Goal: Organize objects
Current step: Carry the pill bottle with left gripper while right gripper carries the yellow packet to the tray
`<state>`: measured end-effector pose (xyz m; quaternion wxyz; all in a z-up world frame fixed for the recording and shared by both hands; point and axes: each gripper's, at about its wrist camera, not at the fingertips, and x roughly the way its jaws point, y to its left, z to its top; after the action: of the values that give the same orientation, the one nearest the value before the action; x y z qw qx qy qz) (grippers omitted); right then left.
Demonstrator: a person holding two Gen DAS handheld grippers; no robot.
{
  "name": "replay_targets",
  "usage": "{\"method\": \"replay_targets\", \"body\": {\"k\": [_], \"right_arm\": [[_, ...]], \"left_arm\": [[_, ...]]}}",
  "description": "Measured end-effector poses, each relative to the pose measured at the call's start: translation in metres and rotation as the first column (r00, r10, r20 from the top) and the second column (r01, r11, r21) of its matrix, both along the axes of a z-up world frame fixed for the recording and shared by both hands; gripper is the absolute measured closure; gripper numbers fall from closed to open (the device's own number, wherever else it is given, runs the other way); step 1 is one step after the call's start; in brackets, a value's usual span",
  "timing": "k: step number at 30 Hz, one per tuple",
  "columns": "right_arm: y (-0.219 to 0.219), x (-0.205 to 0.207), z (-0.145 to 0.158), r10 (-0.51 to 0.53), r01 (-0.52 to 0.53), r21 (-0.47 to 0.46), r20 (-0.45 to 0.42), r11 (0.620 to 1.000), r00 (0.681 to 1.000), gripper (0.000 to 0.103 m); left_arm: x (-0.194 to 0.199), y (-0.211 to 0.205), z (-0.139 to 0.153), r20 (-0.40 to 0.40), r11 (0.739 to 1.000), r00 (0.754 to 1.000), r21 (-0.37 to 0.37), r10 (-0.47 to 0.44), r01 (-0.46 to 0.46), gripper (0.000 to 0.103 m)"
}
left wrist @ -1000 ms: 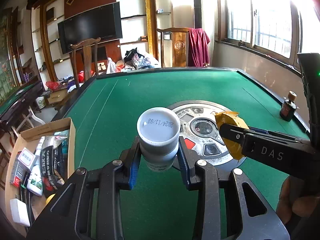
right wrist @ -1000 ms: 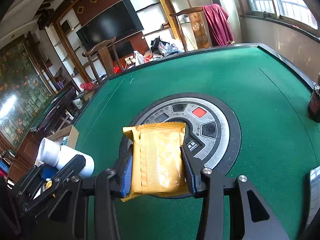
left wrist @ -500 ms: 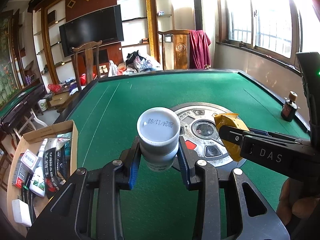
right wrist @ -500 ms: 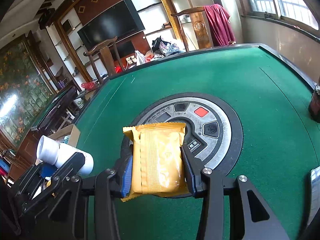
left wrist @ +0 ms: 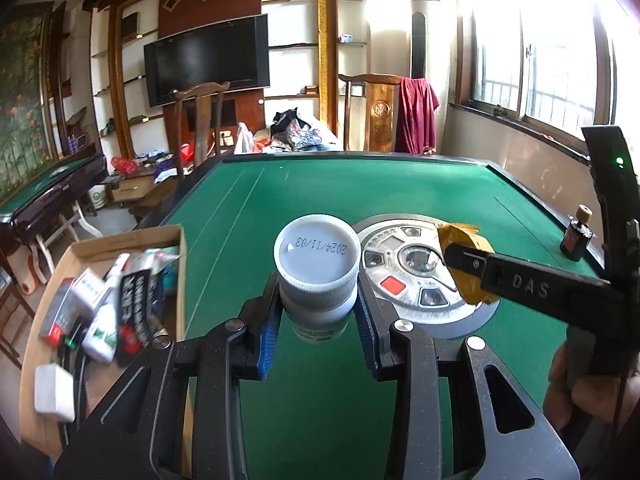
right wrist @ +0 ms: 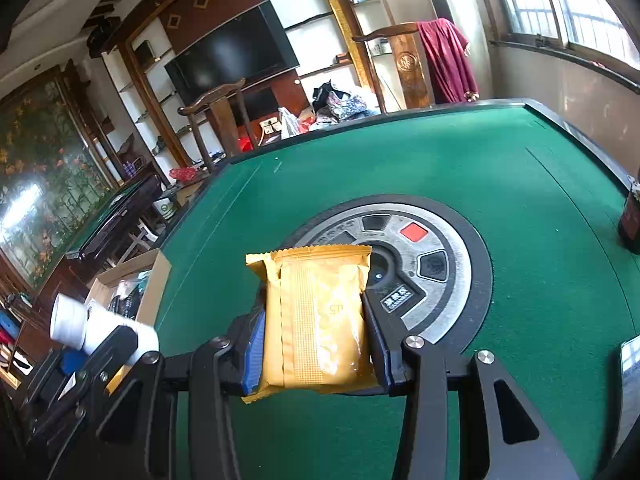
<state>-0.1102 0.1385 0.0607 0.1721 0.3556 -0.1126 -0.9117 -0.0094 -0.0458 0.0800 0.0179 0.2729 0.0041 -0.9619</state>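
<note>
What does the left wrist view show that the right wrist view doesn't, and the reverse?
Only the left wrist view: the date stamp on the white bottle's cap, items lying inside the cardboard box, and a hand holding the right tool. Only the right wrist view: the yellow packet's flat face. Both: each tool shut on its item, the green table, and its round centre panel.

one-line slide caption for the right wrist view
Right gripper clamps a yellow snack packet above the green table.
</note>
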Motion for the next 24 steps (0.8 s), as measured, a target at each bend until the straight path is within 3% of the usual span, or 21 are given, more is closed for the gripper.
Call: {"method": "replay_targets", "body": {"k": [15, 24], "right_arm": [[-0.045, 0.023, -0.003, 0.122, -0.120, 0.051, -0.040, 0.991, 0.992, 0.059], [-0.055, 0.027, -0.022, 0.156, -0.155, 0.036, -0.015, 0.987, 0.988, 0.059]], "left_arm": [[0.062, -0.029, 0.019, -0.035, 0.998, 0.997, 0.007, 0.067, -0.067, 0.069], [0.086, -0.062, 0.024, -0.031, 0.989, 0.989, 0.022, 0.145, -0.144, 0.069]]}}
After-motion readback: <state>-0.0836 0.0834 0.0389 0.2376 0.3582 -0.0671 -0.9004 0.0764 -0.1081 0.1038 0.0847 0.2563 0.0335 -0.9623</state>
